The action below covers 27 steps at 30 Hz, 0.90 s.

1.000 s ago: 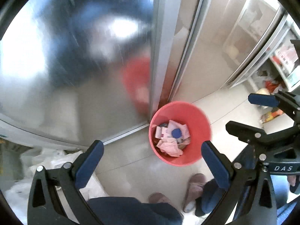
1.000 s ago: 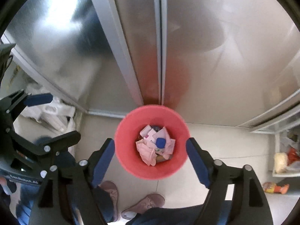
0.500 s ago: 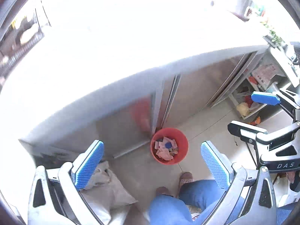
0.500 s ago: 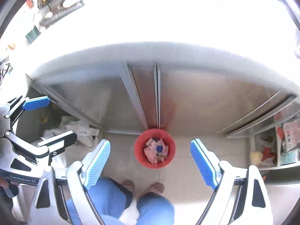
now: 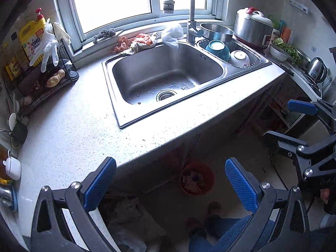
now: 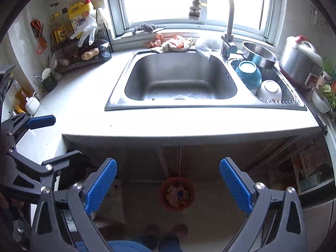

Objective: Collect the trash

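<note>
Both grippers hang above the kitchen counter edge with jaws spread wide and nothing between them: the left gripper (image 5: 171,185) and the right gripper (image 6: 168,185) each show two ribbed blue pads on black angular frames with silver bolts.

Far below, on the pale tiled floor against the dim cabinet doors, stands a round red plastic bin (image 5: 206,173) (image 6: 189,187), holding crumpled pinkish paper scraps (image 5: 190,185) (image 6: 173,196) and a small blue cap (image 6: 180,193).

The counter (image 5: 69,126) is a speckled, light stone-like slab. Set into it is a brushed steel sink (image 5: 168,71) with rounded corners, water droplets around its circular drain and a tall curved tap (image 5: 190,4) (image 6: 227,10). An orange-and-white rag (image 5: 139,42) lies bunched behind the basin. A wire rack beside it holds a glossy blue bowl (image 5: 218,49) and a white bowl (image 5: 239,57), both overturned.

The left view alone shows a shiny steel kettle (image 5: 317,69) at far right and the sink's drain in full. The right view alone shows orange scissors (image 6: 38,35) hanging on the wall. A white glove (image 6: 87,29) drapes over a black wire shelf in both.
</note>
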Tool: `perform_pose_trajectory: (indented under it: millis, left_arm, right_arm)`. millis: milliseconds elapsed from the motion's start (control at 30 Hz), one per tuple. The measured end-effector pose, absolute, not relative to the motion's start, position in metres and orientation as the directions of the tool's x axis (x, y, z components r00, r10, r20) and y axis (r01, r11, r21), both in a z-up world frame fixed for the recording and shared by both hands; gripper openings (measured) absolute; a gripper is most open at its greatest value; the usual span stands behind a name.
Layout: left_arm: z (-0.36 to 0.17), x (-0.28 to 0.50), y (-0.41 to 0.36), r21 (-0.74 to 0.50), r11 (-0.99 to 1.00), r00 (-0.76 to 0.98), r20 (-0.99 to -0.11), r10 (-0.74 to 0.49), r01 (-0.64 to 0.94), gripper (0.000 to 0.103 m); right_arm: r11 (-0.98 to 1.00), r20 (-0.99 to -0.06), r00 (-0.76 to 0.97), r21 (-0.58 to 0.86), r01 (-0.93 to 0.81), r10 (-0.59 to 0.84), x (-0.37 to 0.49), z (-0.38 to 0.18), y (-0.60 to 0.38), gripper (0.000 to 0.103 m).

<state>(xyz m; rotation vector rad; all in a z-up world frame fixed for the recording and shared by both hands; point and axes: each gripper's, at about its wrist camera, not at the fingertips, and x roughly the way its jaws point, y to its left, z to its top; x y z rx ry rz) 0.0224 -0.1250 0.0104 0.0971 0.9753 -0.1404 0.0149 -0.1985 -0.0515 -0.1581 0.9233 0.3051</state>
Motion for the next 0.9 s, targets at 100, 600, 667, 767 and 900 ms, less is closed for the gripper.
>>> perform_pose_trajectory:
  millis: [100,600,667,767,900]
  left_arm:
    - [0.022,0.014,-0.117,0.009,0.991,0.572,-0.818,-0.070,0.134,0.103]
    - [0.034,-0.007,-0.107,-0.021,0.995,0.583,-0.809,-0.075,0.100,0.103]
    - [0.033,-0.008,-0.106,-0.006,0.995,0.585,-0.808,-0.063,0.099,0.103]
    - [0.032,-0.008,-0.104,-0.020,0.994,0.581,-0.810,-0.078,0.105,0.103]
    - [0.032,-0.010,-0.104,-0.019,0.993,0.580,-0.810,-0.081,0.113,0.103]
  right_arm:
    - [0.943,-0.800,0.567,-0.005,-0.331,0.195,0.012,-0.048,-0.199,0.101]
    - [0.925,-0.790,0.571,-0.013,-0.380,0.224,0.002,-0.016,-0.180,0.102]
    - [0.925,-0.789,0.572,-0.013,-0.381,0.224,0.001,-0.016,-0.179,0.102]
    - [0.924,-0.787,0.575,-0.016,-0.382,0.224,0.000,-0.014,-0.178,0.102]
    - [0.926,-0.789,0.574,-0.017,-0.377,0.219,-0.001,-0.015,-0.178,0.102]
